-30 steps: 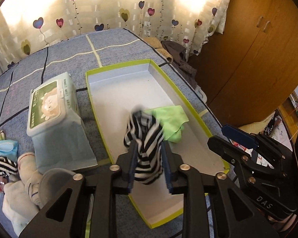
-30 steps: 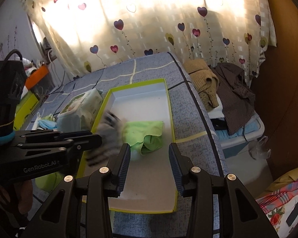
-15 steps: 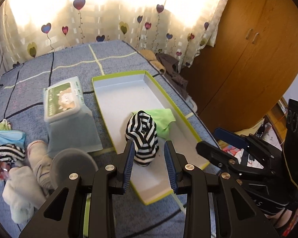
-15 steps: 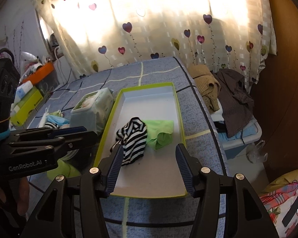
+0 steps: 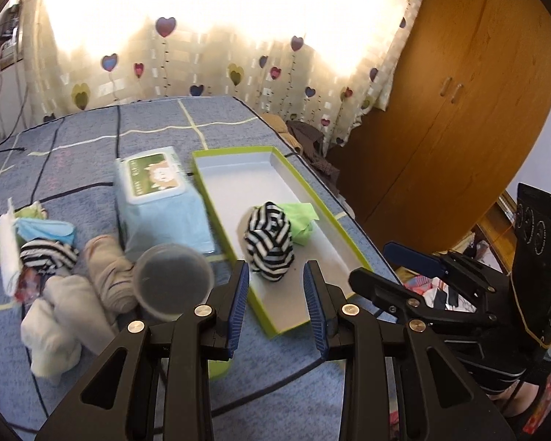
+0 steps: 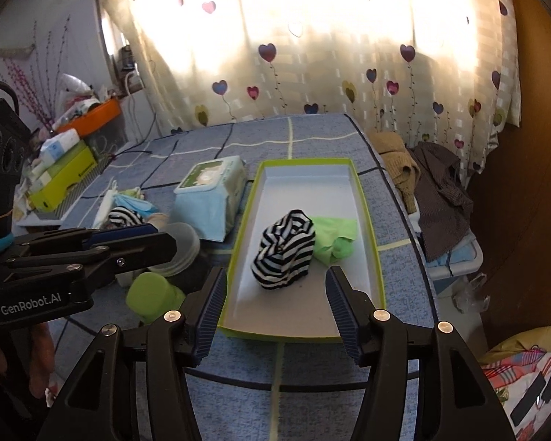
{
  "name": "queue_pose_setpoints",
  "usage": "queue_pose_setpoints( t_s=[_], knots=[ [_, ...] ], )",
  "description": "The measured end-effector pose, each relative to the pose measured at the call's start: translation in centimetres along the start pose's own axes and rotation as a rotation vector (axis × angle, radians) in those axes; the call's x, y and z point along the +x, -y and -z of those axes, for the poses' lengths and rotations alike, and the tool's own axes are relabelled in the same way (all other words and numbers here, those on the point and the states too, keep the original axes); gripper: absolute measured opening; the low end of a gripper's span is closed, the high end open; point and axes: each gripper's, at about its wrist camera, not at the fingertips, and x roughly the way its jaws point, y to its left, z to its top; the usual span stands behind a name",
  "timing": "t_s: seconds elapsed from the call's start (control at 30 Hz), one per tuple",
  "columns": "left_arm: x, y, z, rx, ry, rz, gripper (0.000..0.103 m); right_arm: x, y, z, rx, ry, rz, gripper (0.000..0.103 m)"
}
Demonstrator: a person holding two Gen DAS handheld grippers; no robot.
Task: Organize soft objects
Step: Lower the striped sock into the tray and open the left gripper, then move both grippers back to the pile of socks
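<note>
A black-and-white striped sock bundle (image 5: 270,244) (image 6: 284,253) lies in the green-rimmed white box (image 5: 235,169) (image 6: 371,242), touching a green cloth (image 5: 301,220) (image 6: 334,237). My left gripper (image 5: 275,301) is open and empty, above the box's near end; it also shows in the right wrist view (image 6: 128,237). My right gripper (image 6: 275,301) is open and empty near the box's front edge. Left of the box lie another striped bundle (image 5: 46,259), beige socks (image 5: 106,275), white socks (image 5: 58,327) and a blue cloth (image 5: 46,229).
A wipes pack (image 5: 158,198) stands beside the box on the blue bedspread (image 5: 84,154). A clear plastic tub (image 5: 172,284) and a green roll (image 6: 150,296) lie near my left gripper. Clothes (image 6: 433,187) hang off the bed's right edge. A wooden wardrobe (image 5: 459,110) stands to the right.
My left gripper opened, let go of the striped bundle in the box and drew back and up. My right gripper also drew back and opened wider.
</note>
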Motion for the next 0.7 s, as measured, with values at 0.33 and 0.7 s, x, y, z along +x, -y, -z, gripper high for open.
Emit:
queue_pose_setpoints(
  t_s=[0.33,0.7],
  knots=[
    [-2.7,-2.6,1.4,-0.037,0.037,-0.058,0.032,-0.4,-3.2,-0.2,-0.063,0.013,-0.017,0.060],
    [-5.2,-5.7,2.9,-0.098,0.092,-0.114,0.032,0.1,-5.9,-0.4,-0.108,-0.001,-0.059,0.060]
  ],
)
